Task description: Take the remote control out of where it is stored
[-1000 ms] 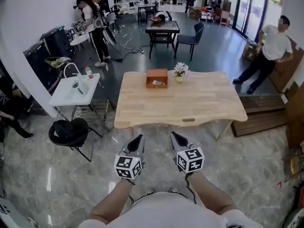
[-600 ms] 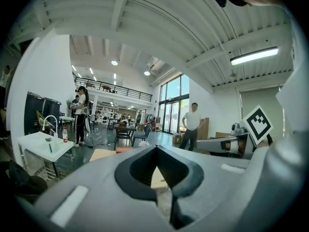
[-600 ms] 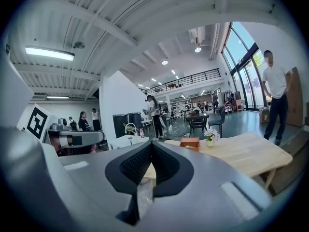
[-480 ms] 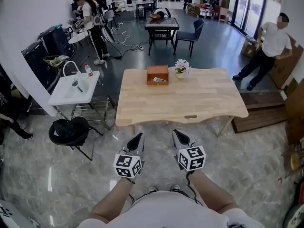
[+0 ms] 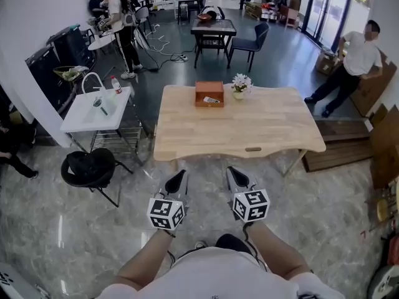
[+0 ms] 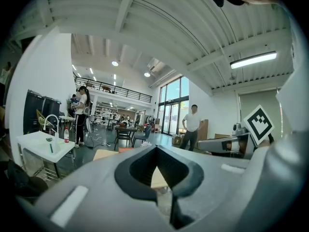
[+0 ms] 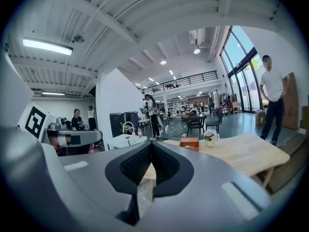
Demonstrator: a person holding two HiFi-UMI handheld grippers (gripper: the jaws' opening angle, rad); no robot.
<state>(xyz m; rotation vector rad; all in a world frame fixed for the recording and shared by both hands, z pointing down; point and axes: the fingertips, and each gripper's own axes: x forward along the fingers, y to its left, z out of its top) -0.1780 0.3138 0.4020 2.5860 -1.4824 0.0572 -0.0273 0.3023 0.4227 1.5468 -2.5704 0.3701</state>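
Note:
An open brown wooden box (image 5: 209, 94) stands at the far edge of the light wooden table (image 5: 249, 132), and a dark remote control (image 5: 211, 99) lies inside it. Both grippers hang in front of the person's body, short of the table's near edge. My left gripper (image 5: 181, 177) is shut and holds nothing. My right gripper (image 5: 231, 173) is likewise shut and empty. In the right gripper view the box (image 7: 189, 143) shows far ahead over the closed jaws. The left gripper view shows only a sliver of the table (image 6: 103, 154).
A small vase of white flowers (image 5: 240, 86) stands right of the box. A white sink stand (image 5: 96, 111) and a black stool (image 5: 90, 167) are left of the table. A low wooden platform (image 5: 340, 149) lies right. One person (image 5: 349, 58) stands at the right, another (image 5: 118, 23) at the back left.
The view has drawn a little closer to the table. Both grippers stay shut and side by side in front of the body.

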